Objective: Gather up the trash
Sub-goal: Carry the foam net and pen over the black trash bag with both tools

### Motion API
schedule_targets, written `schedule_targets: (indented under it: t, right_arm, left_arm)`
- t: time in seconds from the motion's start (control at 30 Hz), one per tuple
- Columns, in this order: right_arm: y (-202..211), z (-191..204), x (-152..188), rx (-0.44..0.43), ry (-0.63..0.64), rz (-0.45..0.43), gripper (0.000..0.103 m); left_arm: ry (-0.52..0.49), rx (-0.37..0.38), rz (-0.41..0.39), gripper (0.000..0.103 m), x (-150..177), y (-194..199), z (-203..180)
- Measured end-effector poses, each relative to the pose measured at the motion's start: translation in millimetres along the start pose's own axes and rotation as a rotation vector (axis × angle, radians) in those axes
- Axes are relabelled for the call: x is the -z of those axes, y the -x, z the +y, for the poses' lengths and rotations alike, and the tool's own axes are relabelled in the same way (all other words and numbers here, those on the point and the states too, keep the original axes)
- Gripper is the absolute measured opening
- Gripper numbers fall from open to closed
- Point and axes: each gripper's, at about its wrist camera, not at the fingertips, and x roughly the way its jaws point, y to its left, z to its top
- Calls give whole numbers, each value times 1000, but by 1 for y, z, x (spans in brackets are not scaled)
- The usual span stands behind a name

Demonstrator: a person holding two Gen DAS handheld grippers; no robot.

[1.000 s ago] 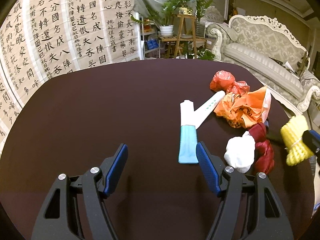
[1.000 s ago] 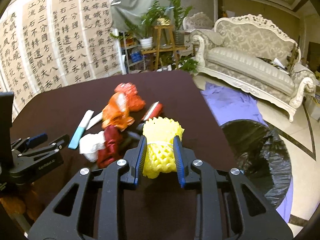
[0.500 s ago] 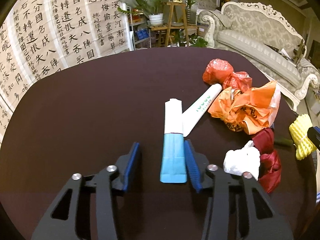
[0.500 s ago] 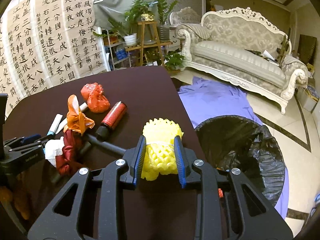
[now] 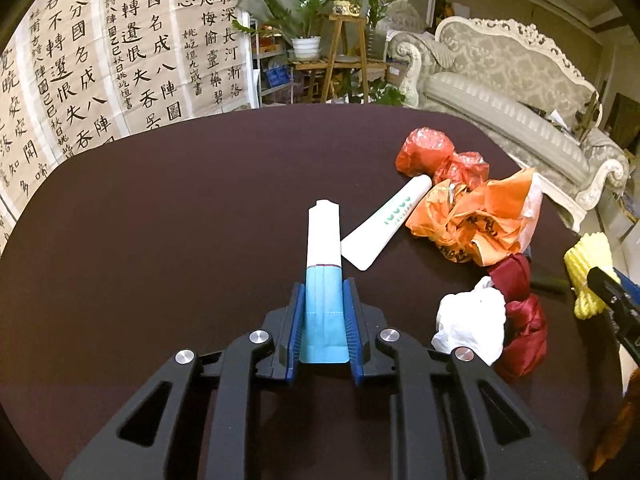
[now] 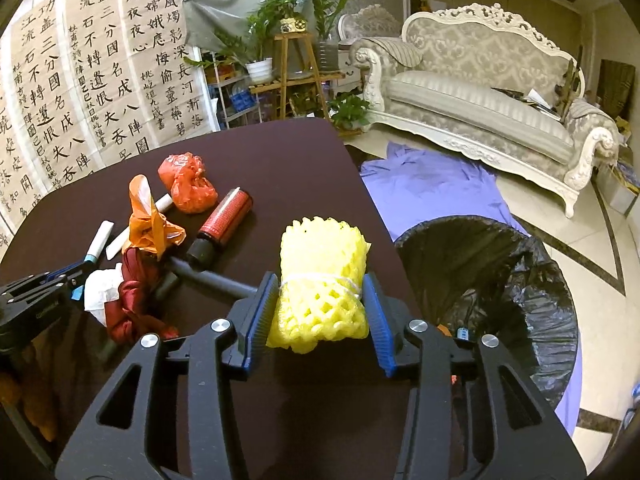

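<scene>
The left gripper point(image 5: 324, 316) had just been closing, and its two blue pads pressed on the sides of a blue and white tube point(image 5: 323, 280) that lay flat on the dark table point(image 5: 160, 240). The tube's white end pointed away from the gripper. Just beside it lay a second white tube point(image 5: 384, 224) with green marks, tilted toward a crumpled orange bag point(image 5: 476, 220). Two red bag balls point(image 5: 440, 156) sat behind the orange bag. Nearer the camera, a white wad point(image 5: 472, 324) touched a dark red cloth bundle point(image 5: 520, 320). The right gripper point(image 6: 318, 312) had just been opening. A yellow foam net point(image 6: 320, 280) with a white string around it sat between its blue pads. The left pad was right against the net, but a small gap showed on the right side, so the net was not squeezed. It rested near the table's edge. A red and black bottle point(image 6: 224, 226) lay on the table behind it, with a dark rod point(image 6: 208, 276) next to it. On the floor beside the table stood a bin lined with a black trash bag point(image 6: 500, 272), with a purple cloth point(image 6: 432, 188) spread behind it. A pale sofa point(image 6: 480, 96) stood at the back of the room.
</scene>
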Motion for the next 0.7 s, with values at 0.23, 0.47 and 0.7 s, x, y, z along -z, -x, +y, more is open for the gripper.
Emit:
schedule_targets:
  t: [0.23, 0.47, 0.7]
  right_arm:
    - [6, 0, 5, 8, -4, -10, 39]
    - [22, -3, 12, 13, -19, -30, 38]
    - [46, -21, 16, 47, -46, -69, 38]
  left_arm:
    - [19, 1, -42, 20, 6, 14, 4]
    - [1, 4, -90, 20, 14, 36, -3]
    - [-23, 72, -157, 20, 16, 67, -31]
